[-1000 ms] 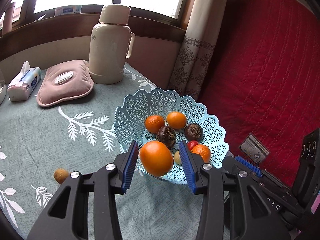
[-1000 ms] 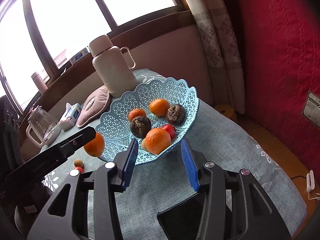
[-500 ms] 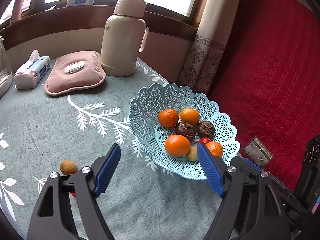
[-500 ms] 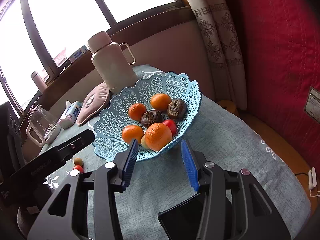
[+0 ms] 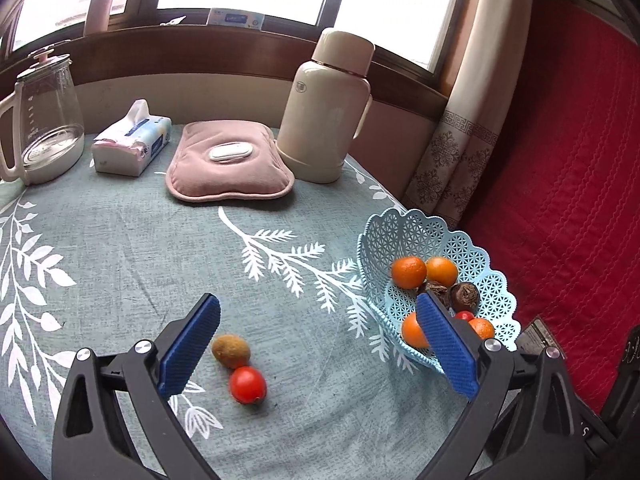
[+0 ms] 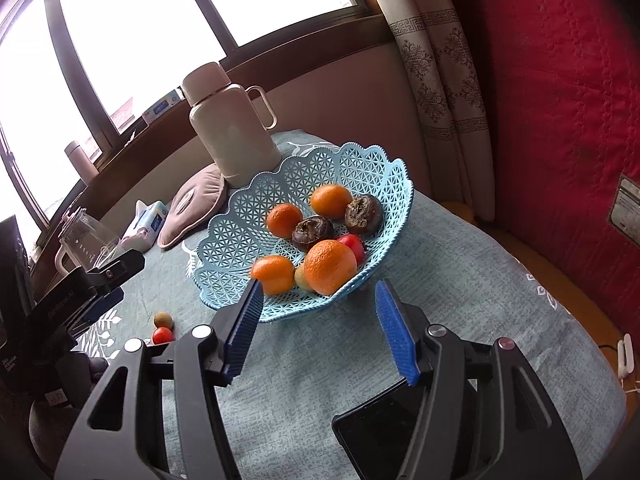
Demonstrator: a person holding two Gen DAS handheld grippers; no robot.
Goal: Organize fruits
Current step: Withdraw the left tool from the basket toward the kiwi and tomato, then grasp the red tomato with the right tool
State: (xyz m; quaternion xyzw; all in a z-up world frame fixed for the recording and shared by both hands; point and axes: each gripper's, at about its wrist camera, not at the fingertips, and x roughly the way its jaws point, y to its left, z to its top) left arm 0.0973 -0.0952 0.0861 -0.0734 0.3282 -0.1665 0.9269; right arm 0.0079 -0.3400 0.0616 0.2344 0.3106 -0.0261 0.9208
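Blue-padded and spread wide, the left claw (image 5: 318, 346) is hovering empty over the desk (image 5: 120, 248), and it is the nearer one to the two loose fruits. Between its pads, closer to the left pad, a brown kiwi (image 5: 231, 351) and a red tomato (image 5: 248, 385) are lying touching each other, kiwi farther, tomato nearer the camera. The right claw (image 6: 320, 330) is also gaping empty, facing the blue basket (image 6: 240, 236) of oranges, well apart from that pair.
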